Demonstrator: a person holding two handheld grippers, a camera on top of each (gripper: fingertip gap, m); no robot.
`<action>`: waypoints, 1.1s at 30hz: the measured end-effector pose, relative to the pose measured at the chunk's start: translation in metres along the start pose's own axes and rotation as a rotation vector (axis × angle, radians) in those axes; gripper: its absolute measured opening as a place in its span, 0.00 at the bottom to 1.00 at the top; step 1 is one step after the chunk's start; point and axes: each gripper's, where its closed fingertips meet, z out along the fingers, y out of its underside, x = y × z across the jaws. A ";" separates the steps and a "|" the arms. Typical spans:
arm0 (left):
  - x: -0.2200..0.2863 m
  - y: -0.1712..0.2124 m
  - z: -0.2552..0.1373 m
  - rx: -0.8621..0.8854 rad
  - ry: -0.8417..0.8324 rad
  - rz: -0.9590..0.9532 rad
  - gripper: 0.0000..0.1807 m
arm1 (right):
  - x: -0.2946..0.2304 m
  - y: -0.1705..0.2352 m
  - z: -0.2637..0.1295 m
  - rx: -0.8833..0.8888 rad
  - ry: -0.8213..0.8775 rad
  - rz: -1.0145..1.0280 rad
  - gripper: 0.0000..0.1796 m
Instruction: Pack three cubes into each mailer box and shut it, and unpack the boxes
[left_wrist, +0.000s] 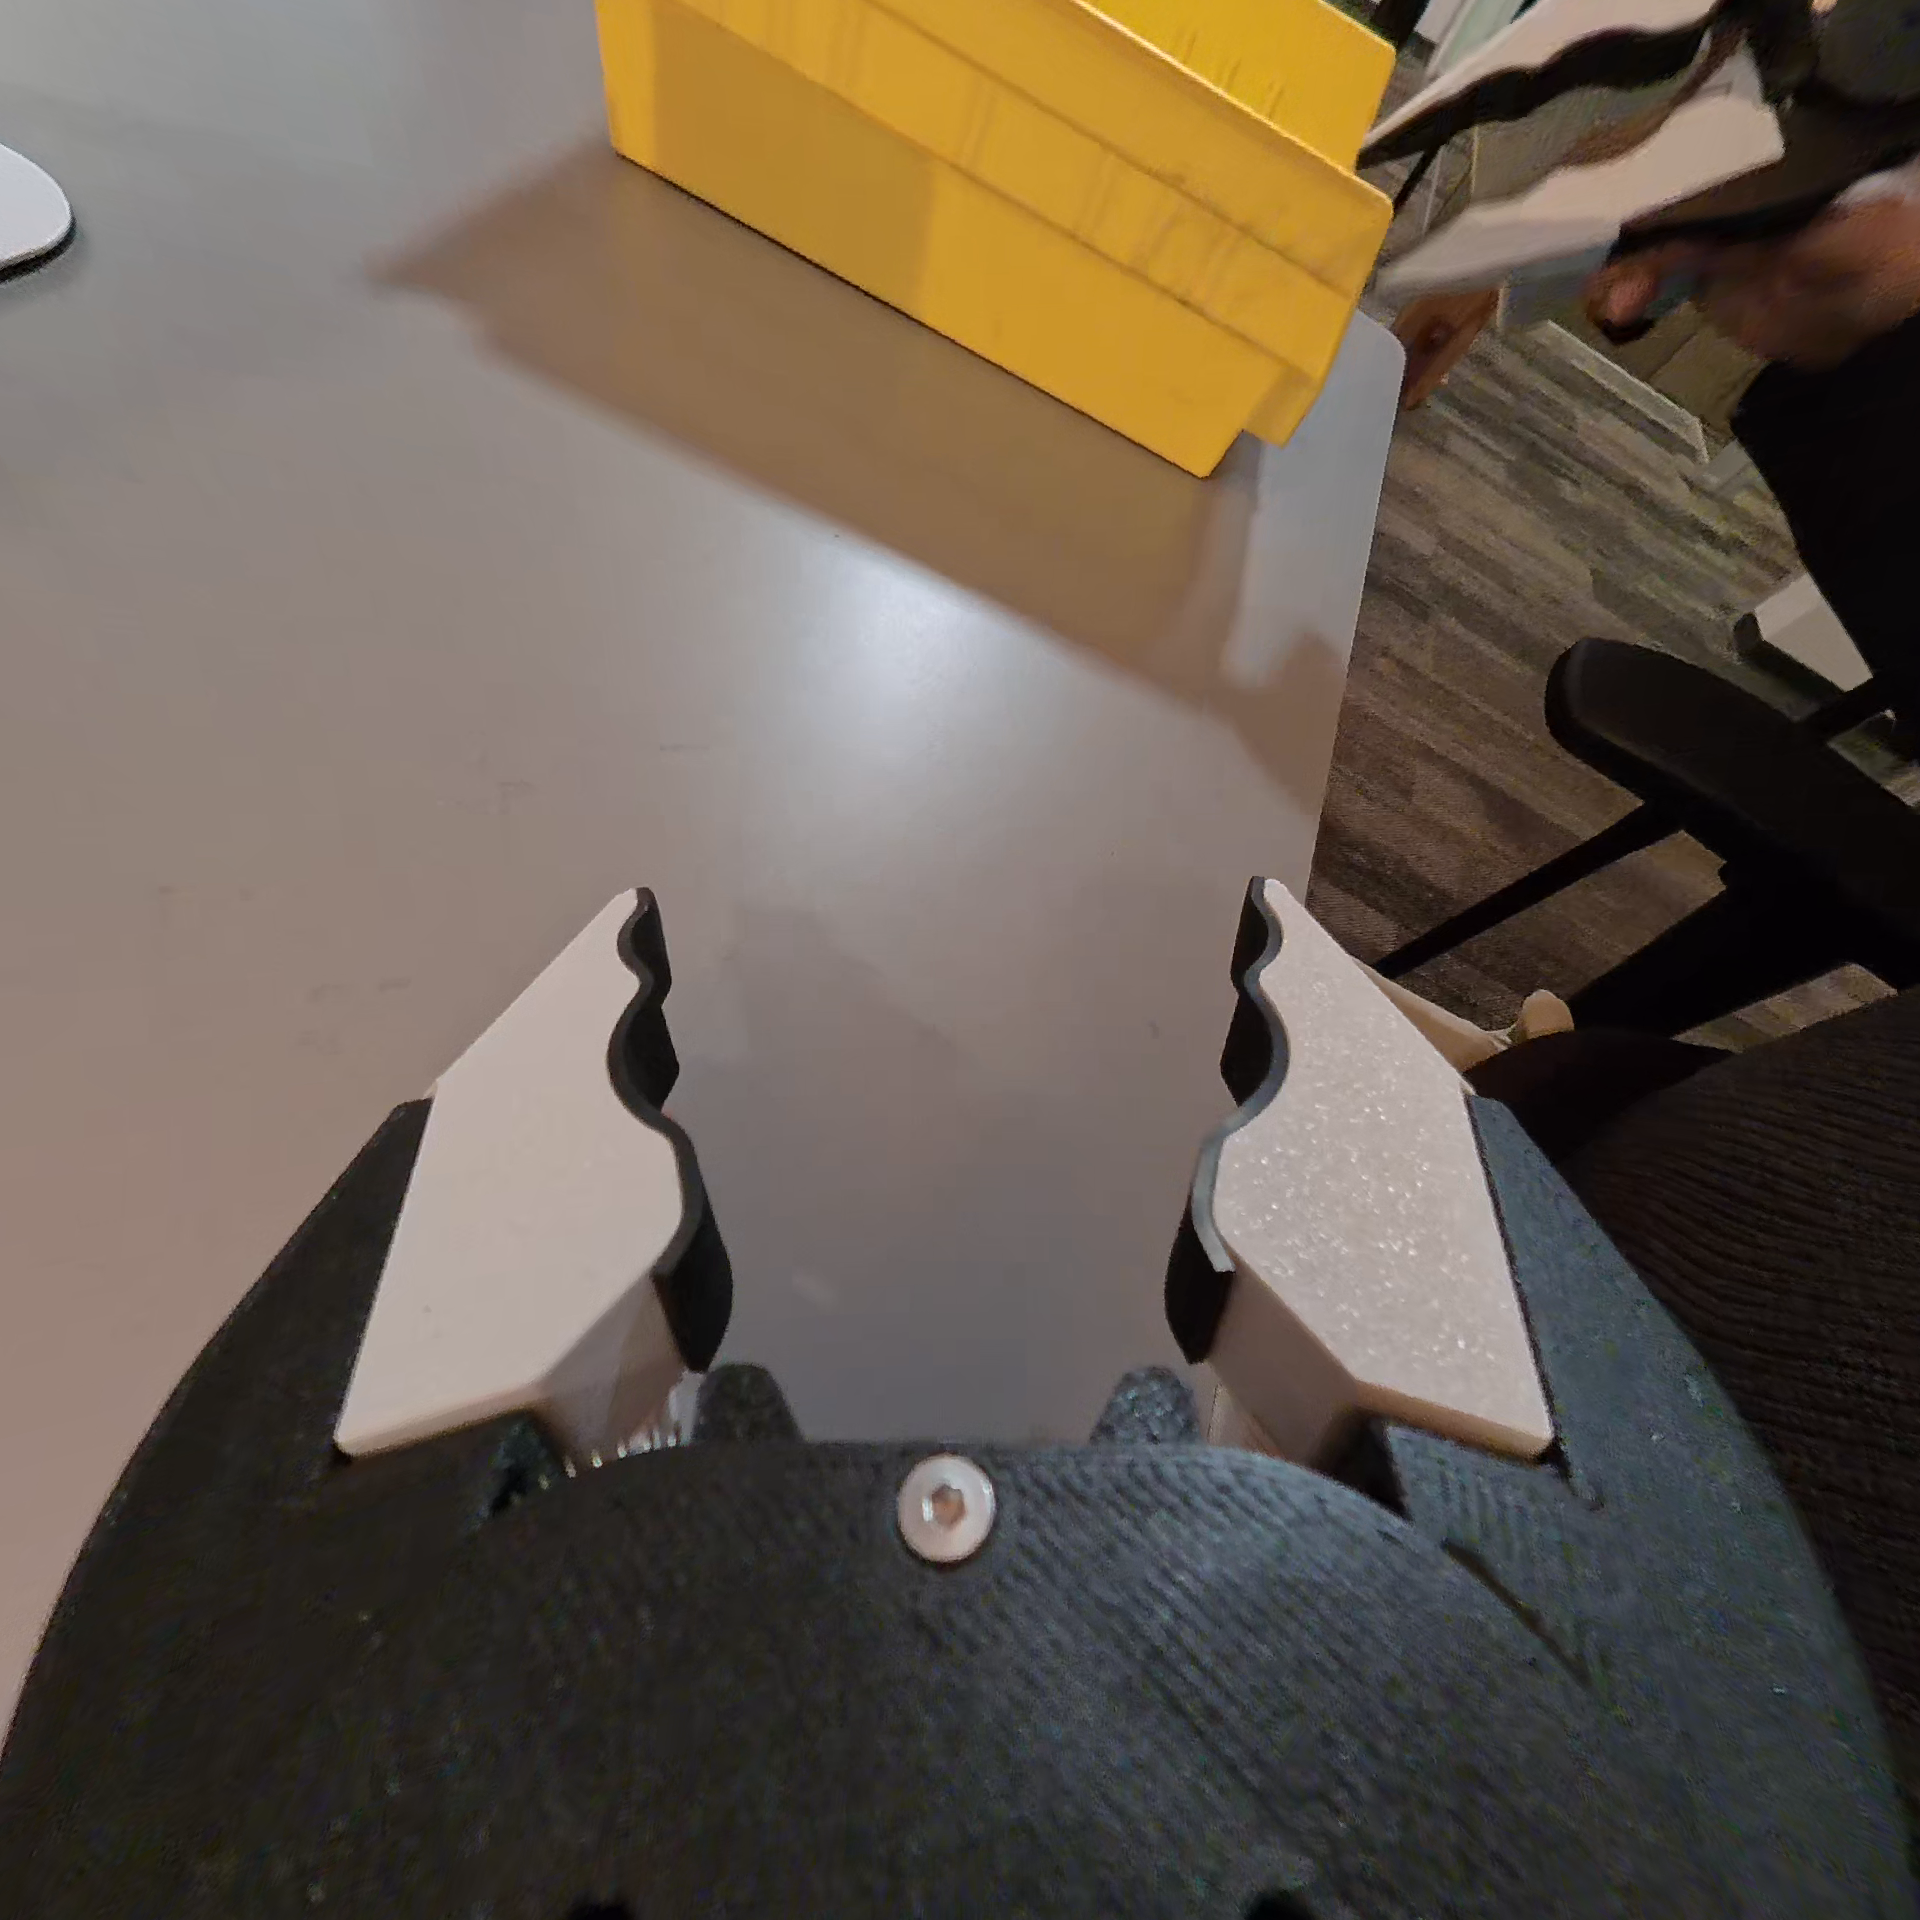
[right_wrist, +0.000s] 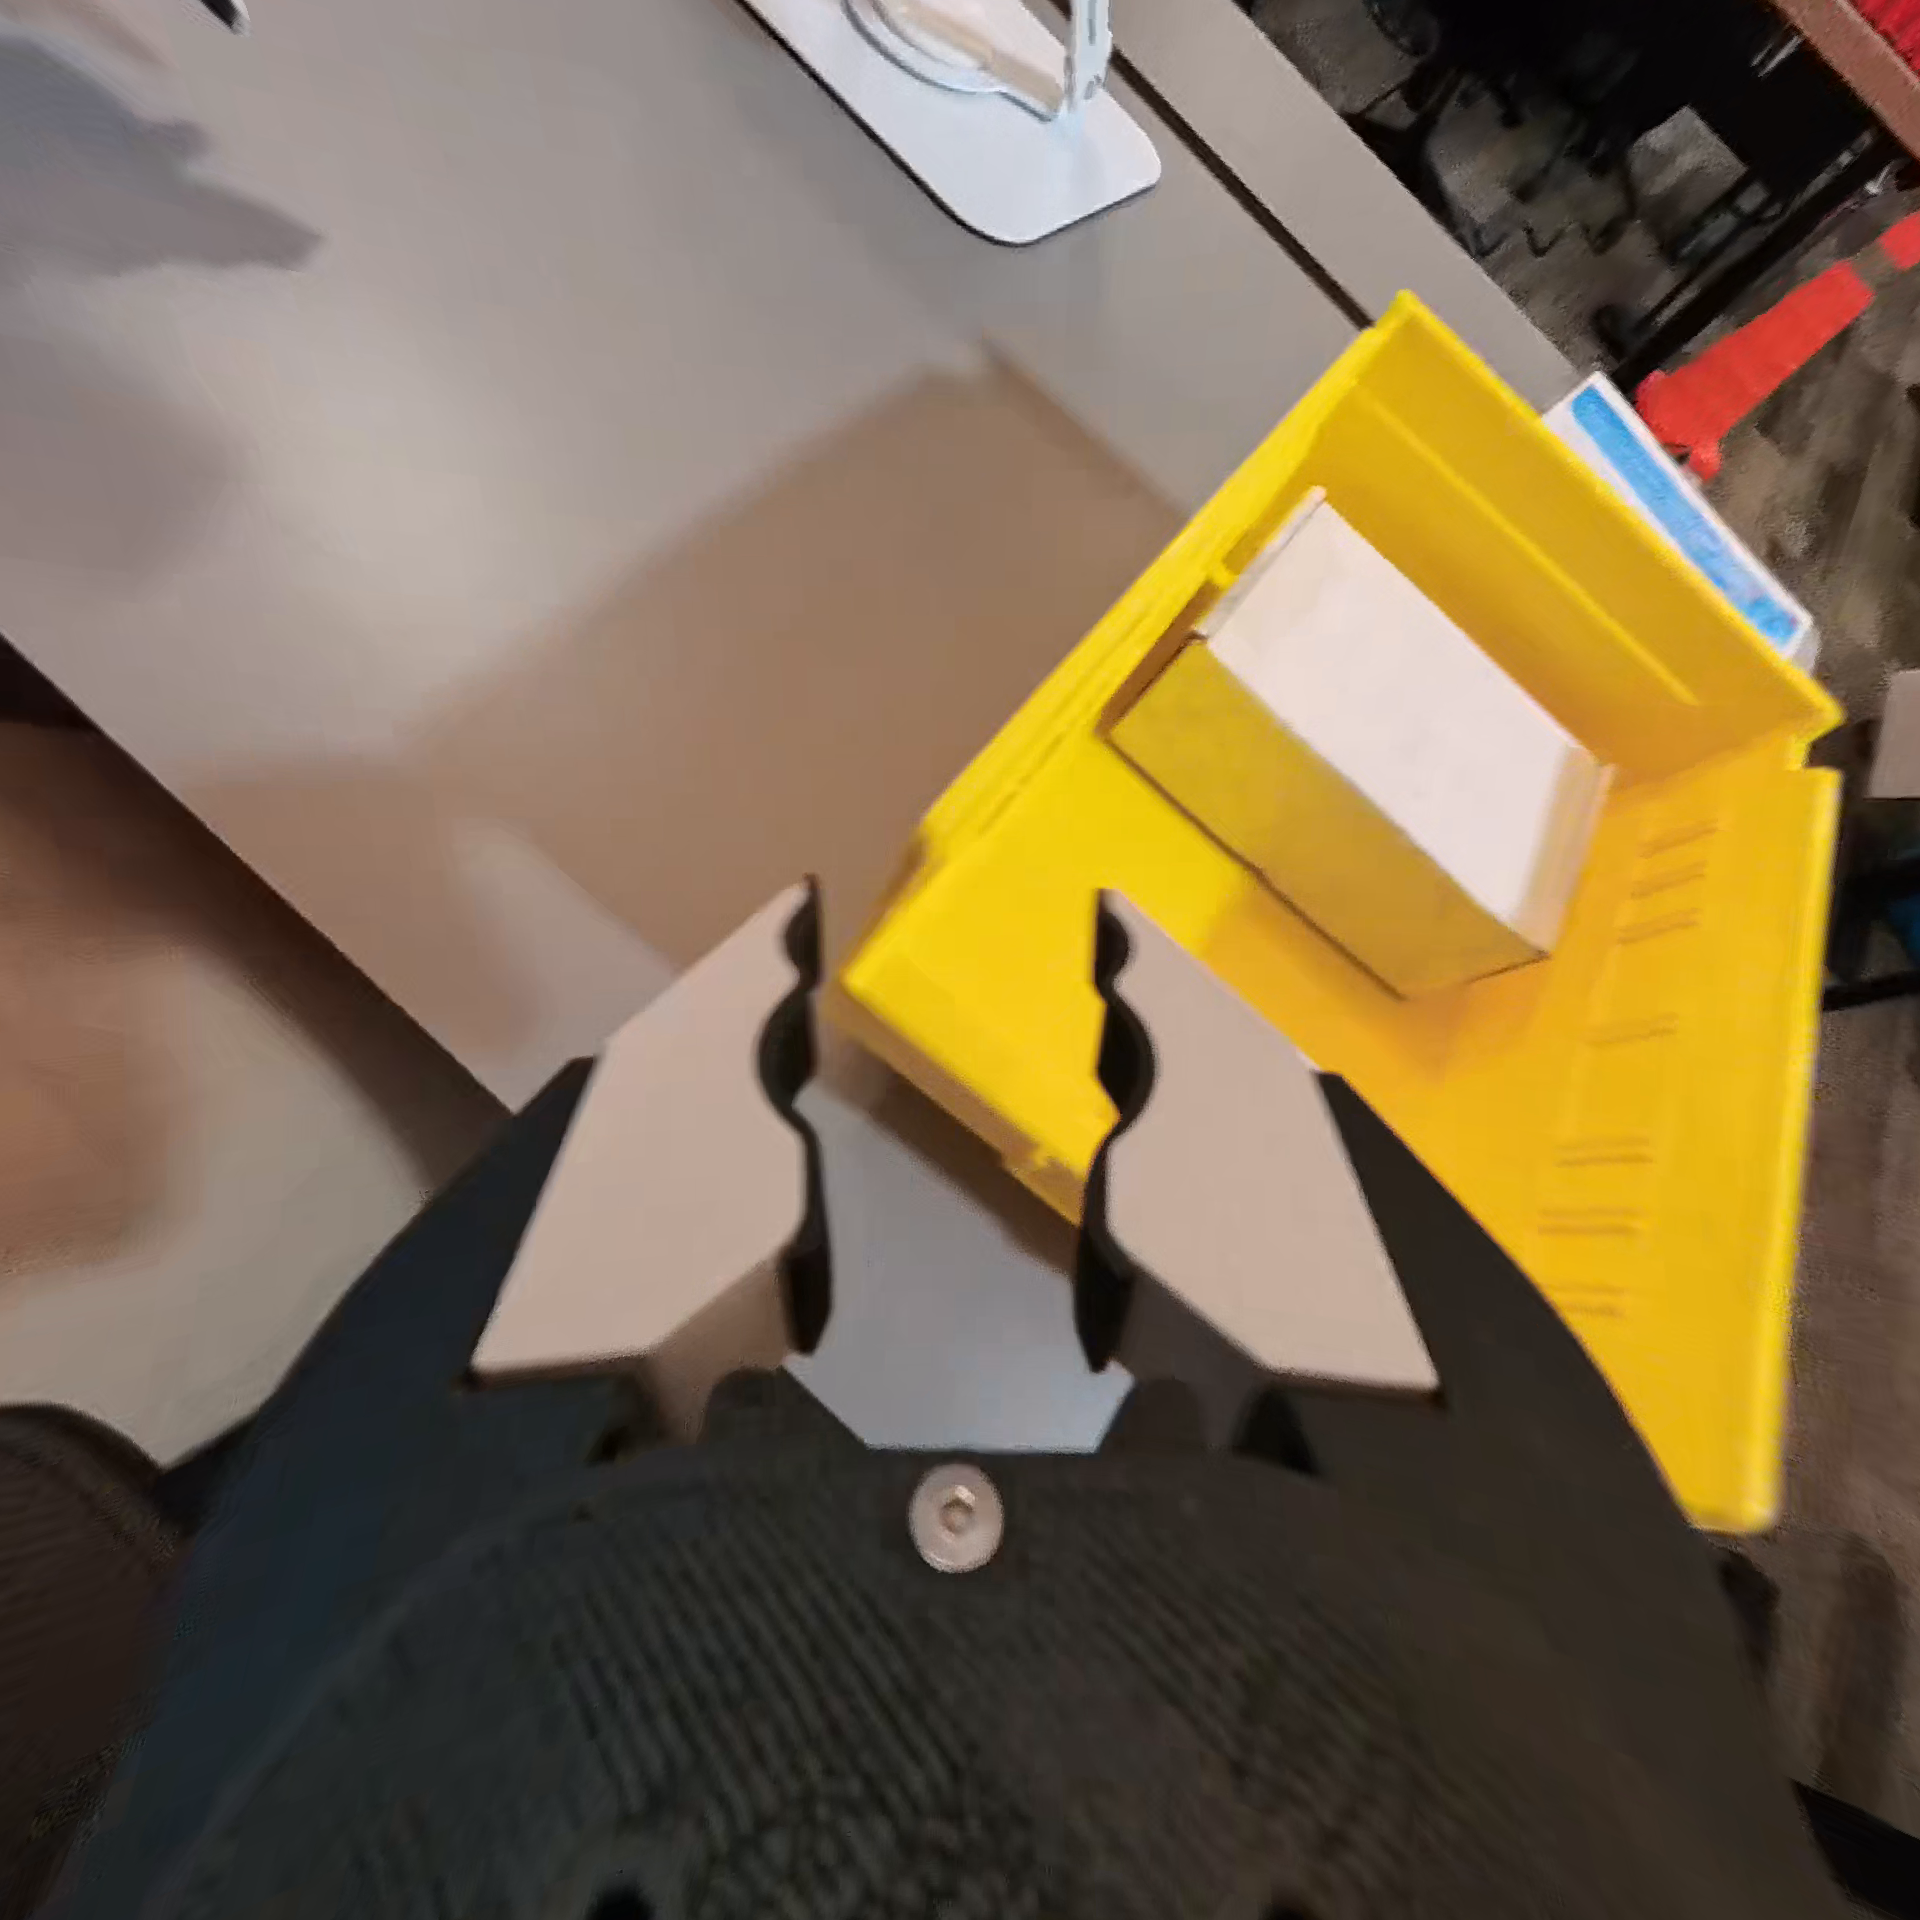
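A yellow bin (right_wrist: 1475, 1039) stands at the table's right corner; it also shows in the left wrist view (left_wrist: 997, 208) at the far end of the table. A shut white mailer box (right_wrist: 1382, 717) lies inside the bin, tilted against its wall. My right gripper (right_wrist: 956, 935) is open and empty, held above the table just in front of the bin's near corner. My left gripper (left_wrist: 951, 914) is wide open and empty over bare grey table (left_wrist: 520, 623), well short of the bin. No cubes are in view.
A white monitor base (right_wrist: 987, 135) sits at the back of the table. The table's right edge (left_wrist: 1340, 665) drops to carpet, with a black chair (left_wrist: 1714, 748) and a person (left_wrist: 1714, 208) beside it. An orange cone (right_wrist: 1766, 353) lies on the floor. The grippers' ends are close to 30 centimeters from one another.
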 end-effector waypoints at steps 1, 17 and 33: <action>0.002 -0.001 0.000 0.001 -0.001 0.004 0.60 | -0.008 -0.001 0.002 0.018 -0.021 0.031 0.33; 0.021 -0.005 -0.009 0.046 -0.019 0.021 0.59 | -0.046 -0.015 0.029 0.045 -0.085 0.050 0.31; 0.015 -0.003 -0.016 0.058 -0.043 0.001 0.58 | -0.043 0.026 0.042 -0.082 -0.096 0.144 0.30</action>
